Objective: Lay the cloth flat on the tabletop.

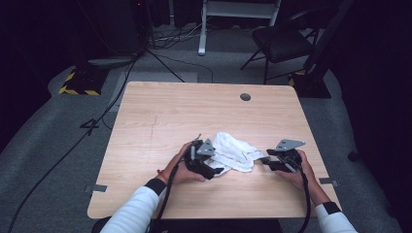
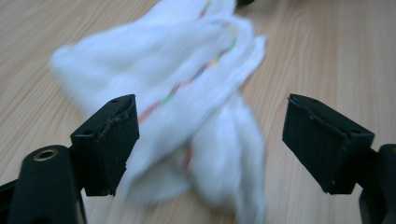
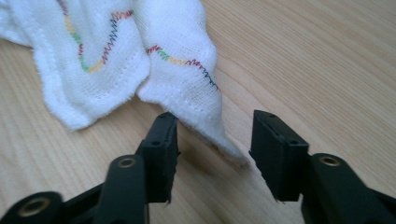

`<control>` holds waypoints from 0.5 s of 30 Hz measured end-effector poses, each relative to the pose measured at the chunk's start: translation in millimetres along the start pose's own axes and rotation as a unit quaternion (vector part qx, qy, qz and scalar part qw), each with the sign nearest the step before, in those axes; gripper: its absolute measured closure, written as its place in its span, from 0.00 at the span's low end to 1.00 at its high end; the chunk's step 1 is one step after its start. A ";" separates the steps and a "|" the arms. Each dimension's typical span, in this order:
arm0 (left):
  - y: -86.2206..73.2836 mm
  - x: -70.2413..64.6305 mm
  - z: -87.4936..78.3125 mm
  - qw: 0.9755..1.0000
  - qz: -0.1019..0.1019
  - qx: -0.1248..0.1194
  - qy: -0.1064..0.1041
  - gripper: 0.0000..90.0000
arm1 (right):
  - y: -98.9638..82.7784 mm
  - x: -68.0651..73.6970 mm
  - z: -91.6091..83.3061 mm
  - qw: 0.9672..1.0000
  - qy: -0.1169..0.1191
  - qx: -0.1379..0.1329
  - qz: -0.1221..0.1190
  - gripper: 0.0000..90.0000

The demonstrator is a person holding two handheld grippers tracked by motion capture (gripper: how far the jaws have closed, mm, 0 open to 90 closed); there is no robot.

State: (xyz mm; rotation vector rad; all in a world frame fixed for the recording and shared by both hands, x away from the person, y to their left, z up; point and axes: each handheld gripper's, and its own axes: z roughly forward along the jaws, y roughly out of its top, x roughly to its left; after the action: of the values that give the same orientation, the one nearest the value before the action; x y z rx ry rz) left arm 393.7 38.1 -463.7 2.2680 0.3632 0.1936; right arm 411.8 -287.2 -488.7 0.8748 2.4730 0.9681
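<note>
Cloth (image 1: 233, 151), white and crumpled, lies heaped near the front of the wooden table (image 1: 170, 111) in the high view, between the left gripper (image 1: 214, 171) and right gripper (image 1: 265, 161); smoothing or folding seems barely begun. Left gripper view: jaws wide apart, soft woven folds with rainbow stitching between them, unpinched. Right gripper view: jaws half apart around a pointed corner (image 3: 224, 142), not yet clamped.

White cloth (image 3: 177, 51): soft woven cotton-like weave, fuzzy edges, multicolour zigzag stitching. Table (image 1: 194, 107): light wood-grain top, smooth, matt. Right gripper (image 3: 215, 140) and left gripper (image 2: 210, 140): black matt plastic-looking jaws, rough worn pad edges.
</note>
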 end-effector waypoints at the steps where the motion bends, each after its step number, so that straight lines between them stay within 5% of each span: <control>1: 6.0 -2.8 7.9 1.000 0.008 0.002 -0.009 0.23 | 2.4 0.3 2.5 1.000 -0.004 0.002 -0.003 0.69; 4: 21.2 -8.7 35.6 0.999 0.021 0.015 -0.028 0.25 | 4.6 2.0 4.8 1.000 -0.004 0.005 -0.017 0.80; 8: 28.0 -11.0 52.2 0.999 0.025 0.035 -0.034 0.38 | 4.8 4.0 4.5 1.000 -0.005 0.006 -0.025 0.89; 9: 30.1 -12.2 60.4 0.997 0.030 0.068 -0.023 0.43 | 4.7 4.0 3.8 1.000 -0.006 0.005 -0.025 0.90; 15: 29.9 -8.2 60.0 0.996 0.034 0.084 -0.001 0.73 | 4.9 5.7 0.2 1.000 -0.006 -0.002 -0.027 0.93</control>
State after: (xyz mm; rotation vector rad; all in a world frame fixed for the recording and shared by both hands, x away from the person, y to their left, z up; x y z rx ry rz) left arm 407.1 -25.8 -480.9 2.4492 0.3109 0.2022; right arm 409.7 -280.5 -485.9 0.8061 2.4694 0.9470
